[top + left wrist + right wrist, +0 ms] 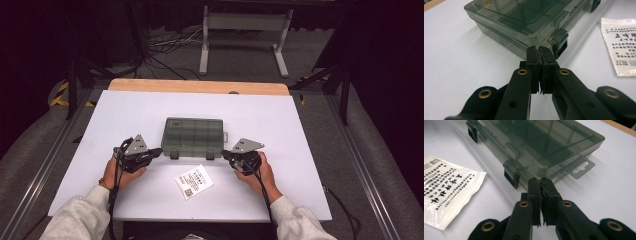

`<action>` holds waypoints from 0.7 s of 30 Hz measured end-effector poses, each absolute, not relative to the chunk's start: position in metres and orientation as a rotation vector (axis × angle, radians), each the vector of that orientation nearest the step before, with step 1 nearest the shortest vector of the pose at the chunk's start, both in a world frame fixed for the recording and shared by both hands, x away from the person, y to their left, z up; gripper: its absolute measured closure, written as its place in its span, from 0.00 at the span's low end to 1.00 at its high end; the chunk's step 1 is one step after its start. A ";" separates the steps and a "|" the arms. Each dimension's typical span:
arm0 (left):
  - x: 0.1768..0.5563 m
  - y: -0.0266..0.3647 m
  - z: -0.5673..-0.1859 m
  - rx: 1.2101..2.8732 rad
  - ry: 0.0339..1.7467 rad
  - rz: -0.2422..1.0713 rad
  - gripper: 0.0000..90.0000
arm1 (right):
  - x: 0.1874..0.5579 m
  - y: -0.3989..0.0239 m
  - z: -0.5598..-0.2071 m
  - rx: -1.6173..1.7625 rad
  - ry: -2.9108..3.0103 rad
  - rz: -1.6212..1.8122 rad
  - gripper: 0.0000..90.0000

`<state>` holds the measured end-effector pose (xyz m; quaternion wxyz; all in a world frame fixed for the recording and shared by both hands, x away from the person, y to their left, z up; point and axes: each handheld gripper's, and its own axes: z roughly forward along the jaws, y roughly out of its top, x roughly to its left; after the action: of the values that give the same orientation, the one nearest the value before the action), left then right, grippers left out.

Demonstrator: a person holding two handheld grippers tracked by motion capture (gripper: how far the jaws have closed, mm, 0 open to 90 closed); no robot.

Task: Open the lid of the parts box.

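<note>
A smoky clear plastic compartment box (192, 136) lies lid-down-closed in the middle of the white table, with two dark latches on its near side. My left gripper (159, 150) rests at the box's near left corner; its jaws are shut with nothing between them, tips (539, 52) just short of the left latch (560, 40). My right gripper (225, 153) sits at the near right corner, jaws shut and empty, tips (540, 182) beside the right latch (511, 176). A white printed sachet (194, 181) lies in front of the box, between the two hands.
The white table board (280, 115) has a wooden strip along its far edge. A hang tab (581, 168) sticks out of the box's right end. Cables and a white stand sit on the floor beyond the table.
</note>
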<state>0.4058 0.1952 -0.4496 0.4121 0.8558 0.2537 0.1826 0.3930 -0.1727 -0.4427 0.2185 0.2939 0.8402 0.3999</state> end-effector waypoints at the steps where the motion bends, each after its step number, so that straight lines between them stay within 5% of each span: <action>1: 0.406 0.195 -0.450 2.146 0.642 0.455 0.97 | 0.392 -0.172 -0.442 0.807 2.323 1.106 0.96; 21: 0.409 0.191 -0.446 2.134 0.630 0.517 1.00 | 0.393 -0.172 -0.439 0.775 2.244 1.131 1.00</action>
<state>0.4086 0.1909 -0.4458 0.4156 0.8498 0.2507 0.2057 0.3933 -0.1720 -0.4385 0.2531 0.2853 0.8256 0.4160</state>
